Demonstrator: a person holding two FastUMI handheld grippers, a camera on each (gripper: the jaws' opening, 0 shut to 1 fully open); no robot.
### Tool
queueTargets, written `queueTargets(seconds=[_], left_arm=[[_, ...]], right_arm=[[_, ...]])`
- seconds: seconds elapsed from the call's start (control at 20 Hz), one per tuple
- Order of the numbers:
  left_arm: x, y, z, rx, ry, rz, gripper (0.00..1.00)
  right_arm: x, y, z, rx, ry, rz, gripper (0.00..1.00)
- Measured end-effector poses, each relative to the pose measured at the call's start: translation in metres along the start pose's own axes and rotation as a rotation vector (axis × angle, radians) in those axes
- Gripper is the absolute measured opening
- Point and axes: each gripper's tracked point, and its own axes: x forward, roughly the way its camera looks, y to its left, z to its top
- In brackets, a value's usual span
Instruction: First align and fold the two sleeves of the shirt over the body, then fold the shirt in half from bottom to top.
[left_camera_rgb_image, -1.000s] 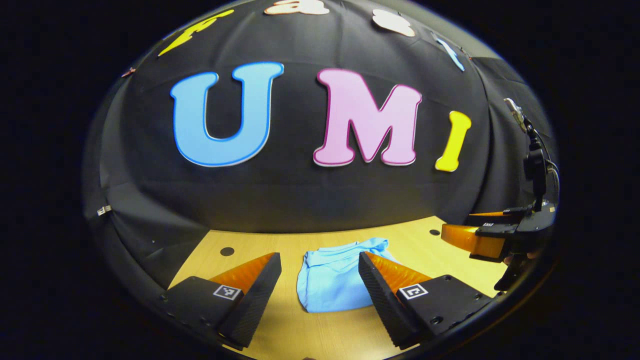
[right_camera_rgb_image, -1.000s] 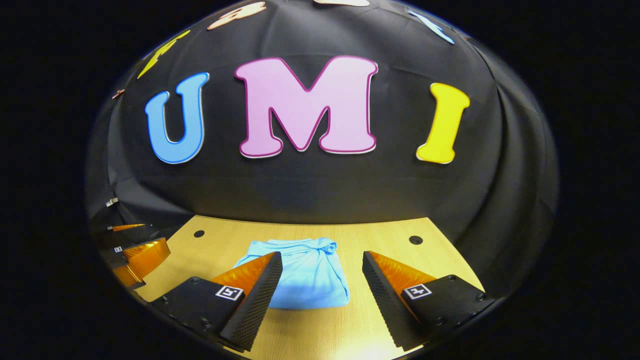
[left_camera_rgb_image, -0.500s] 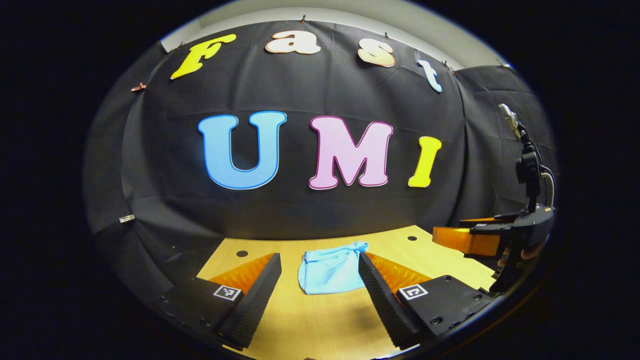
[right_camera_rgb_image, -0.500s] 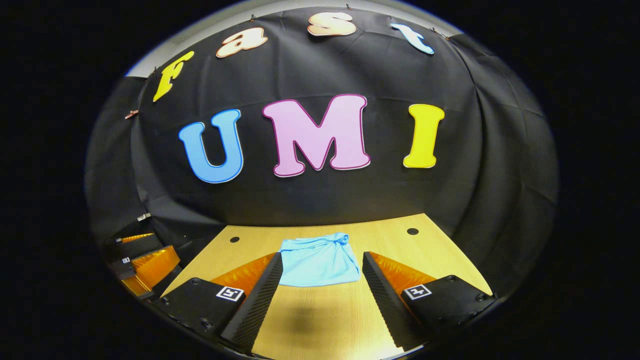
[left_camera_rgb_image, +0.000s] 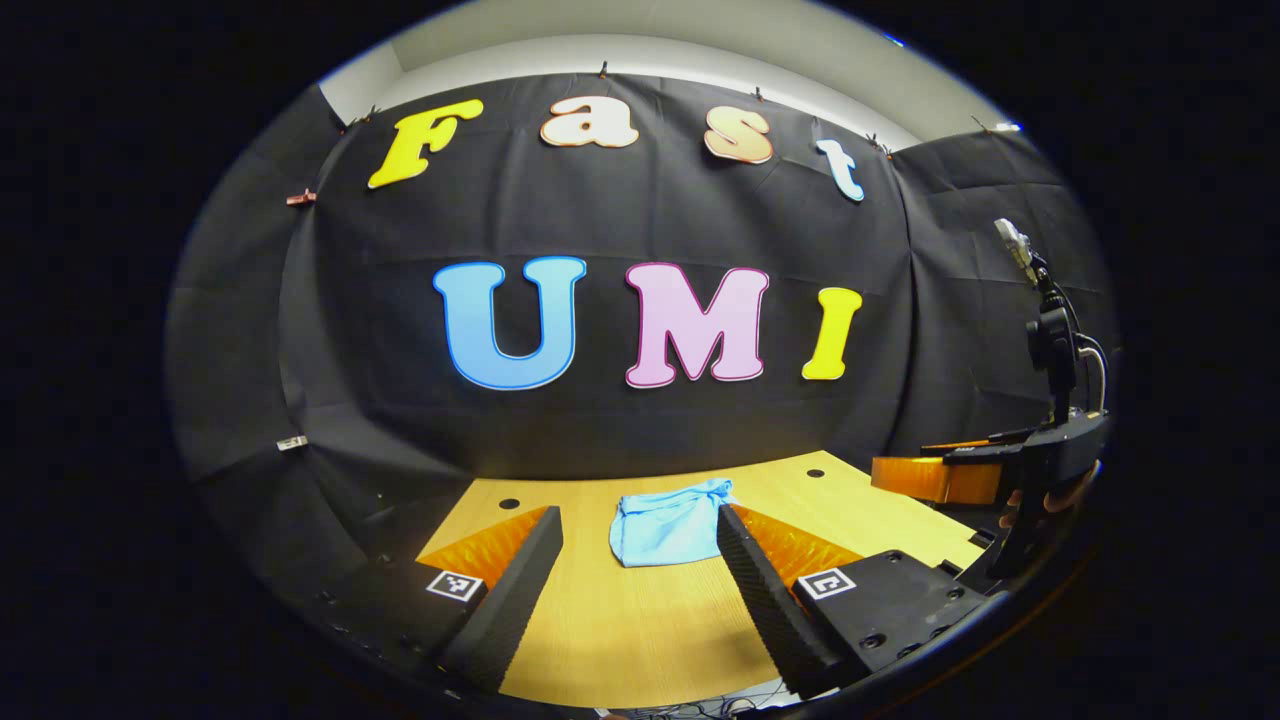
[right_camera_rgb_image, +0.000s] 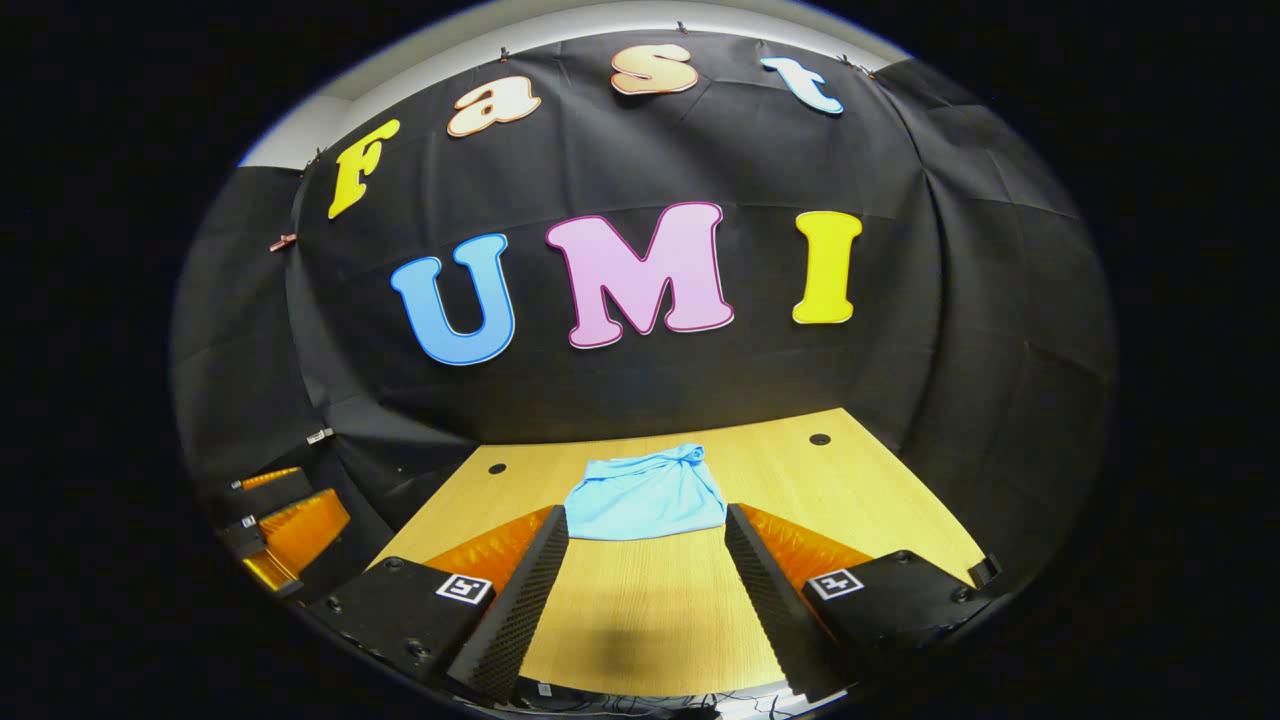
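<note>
Behind the folded shirt (left_camera_rgb_image: 668, 527), both my left gripper (left_camera_rgb_image: 640, 560) and right gripper (right_camera_rgb_image: 646, 560) had backed away, jaws wide apart and empty; folding looked complete.

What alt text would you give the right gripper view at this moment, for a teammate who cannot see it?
A light blue shirt, folded into a compact bundle, lies on the light wooden table beyond the open right gripper, which holds nothing. The left gripper sits at the view's left edge, off the table's side, also apart from the shirt.
</note>
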Motion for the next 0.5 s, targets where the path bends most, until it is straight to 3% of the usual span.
queueTargets(seconds=[0.2,0.5], left_arm=[[-0.015,-0.006,-0.005,0.022,-0.009,-0.024,0.98],[-0.016,-0.013,-0.015,0.012,0.002,-0.067,0.99]], right_arm=[[-0.017,0.011,-0.021,0.004,0.03,0.013,0.98],[-0.02,0.02,-0.016,-0.012,0.013,0.015,0.98]])
